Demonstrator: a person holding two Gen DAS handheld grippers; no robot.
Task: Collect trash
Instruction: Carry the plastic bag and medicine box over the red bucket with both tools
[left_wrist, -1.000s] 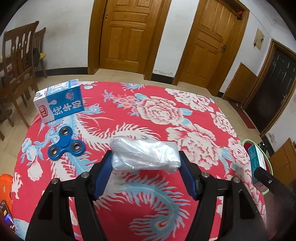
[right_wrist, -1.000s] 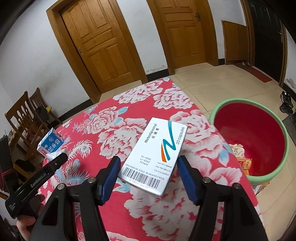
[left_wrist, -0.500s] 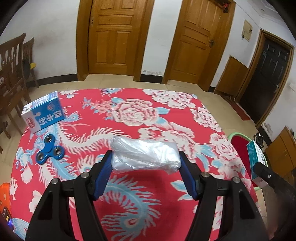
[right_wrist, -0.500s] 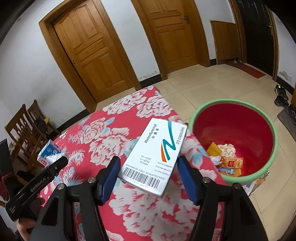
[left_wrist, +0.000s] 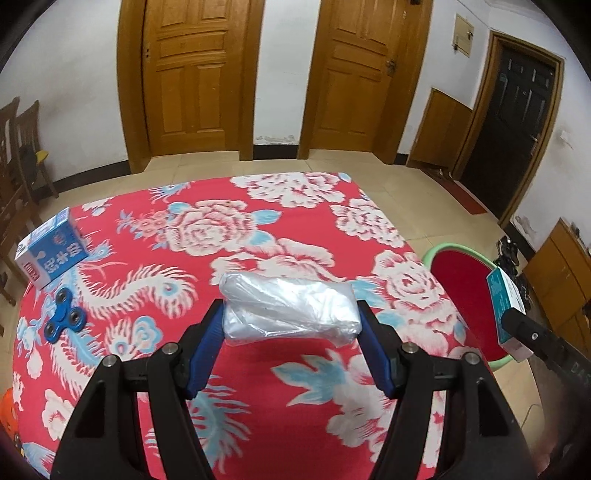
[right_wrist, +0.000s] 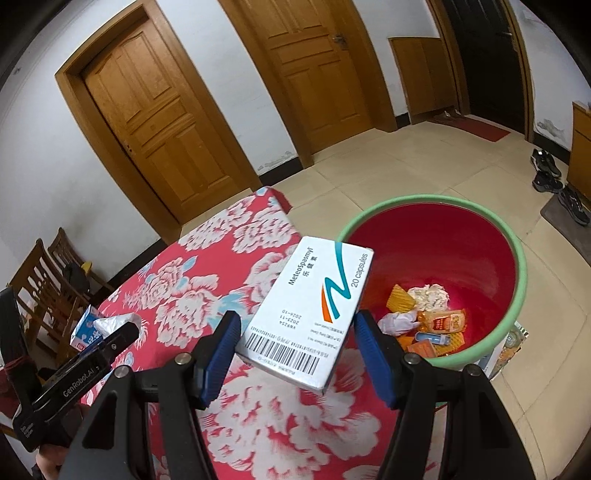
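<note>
My left gripper (left_wrist: 291, 328) is shut on a crumpled clear plastic bag (left_wrist: 290, 309), held above the red flowered tablecloth (left_wrist: 258, 236). My right gripper (right_wrist: 295, 332) is shut on a white medicine box (right_wrist: 308, 314) with a barcode, held over the table's right edge, its far corner over the bin's rim. The red bin with a green rim (right_wrist: 436, 258) stands on the floor just right of the table and holds several wrappers and a tissue. In the left wrist view the bin (left_wrist: 461, 273) shows at right, with the right gripper's box (left_wrist: 504, 310) over it.
A blue milk carton (left_wrist: 51, 254) and a blue fidget spinner (left_wrist: 64, 314) lie at the table's left side. Wooden chairs (right_wrist: 44, 291) stand beyond the left edge. Shoes (right_wrist: 550, 173) and a mat lie on the tiled floor at far right. Wooden doors line the back wall.
Both grippers have carried their loads rightward across the table toward the bin. The bin's inside has come fully into the right wrist view, and the carton and spinner have slid left.
</note>
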